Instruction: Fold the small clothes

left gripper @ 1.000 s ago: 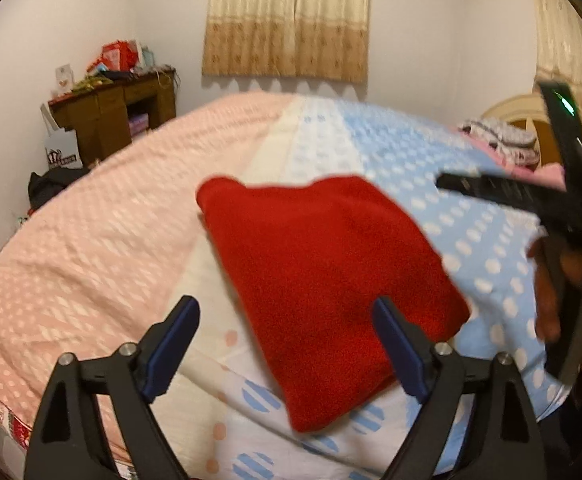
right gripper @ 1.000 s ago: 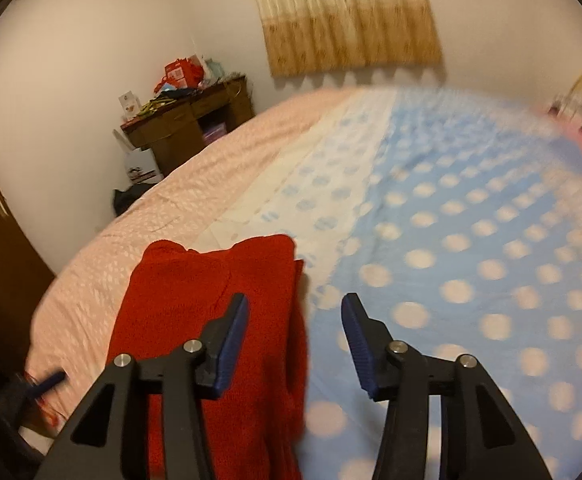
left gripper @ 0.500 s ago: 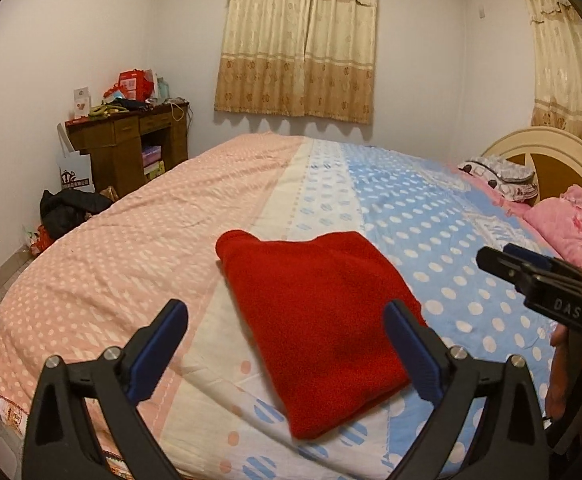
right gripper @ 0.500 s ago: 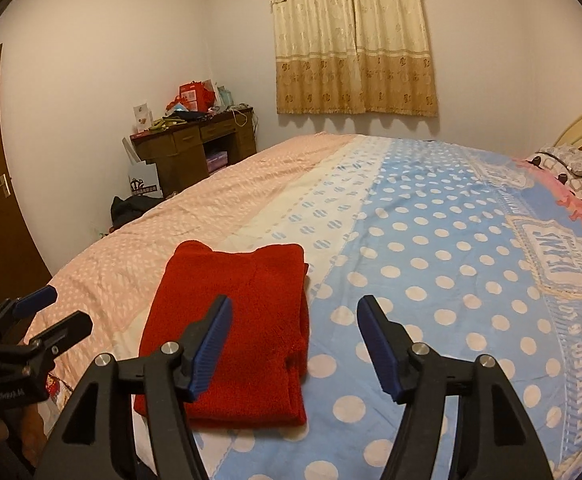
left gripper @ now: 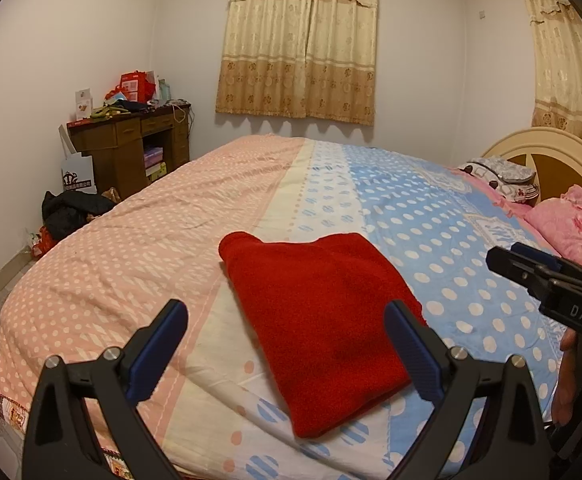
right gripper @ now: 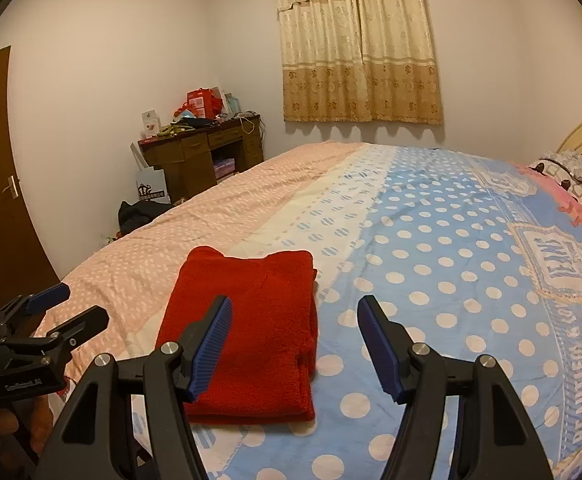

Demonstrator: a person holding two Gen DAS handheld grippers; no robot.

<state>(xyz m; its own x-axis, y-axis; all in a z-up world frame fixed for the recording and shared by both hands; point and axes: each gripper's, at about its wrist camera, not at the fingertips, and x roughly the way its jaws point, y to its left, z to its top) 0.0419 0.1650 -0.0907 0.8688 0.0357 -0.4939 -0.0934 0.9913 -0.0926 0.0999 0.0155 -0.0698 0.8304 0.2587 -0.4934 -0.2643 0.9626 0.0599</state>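
**Folded cloth lies loose; a careless reach could undo it**

While both sets of fingers stand apart and empty, the risk sits just ahead of them. The left gripper point(left gripper: 285, 350) gapes wide, the red cloth point(left gripper: 323, 320) lying on the bed point(left gripper: 131, 248) just beyond and between its fingertips, untouched. From the right gripper point(right gripper: 295, 348), also spread, the cloth lies ahead of the left finger. A low pass could snag the soft top layer and drag the fold open. Farther off, the pillows point(left gripper: 503, 176) pose no hazard.
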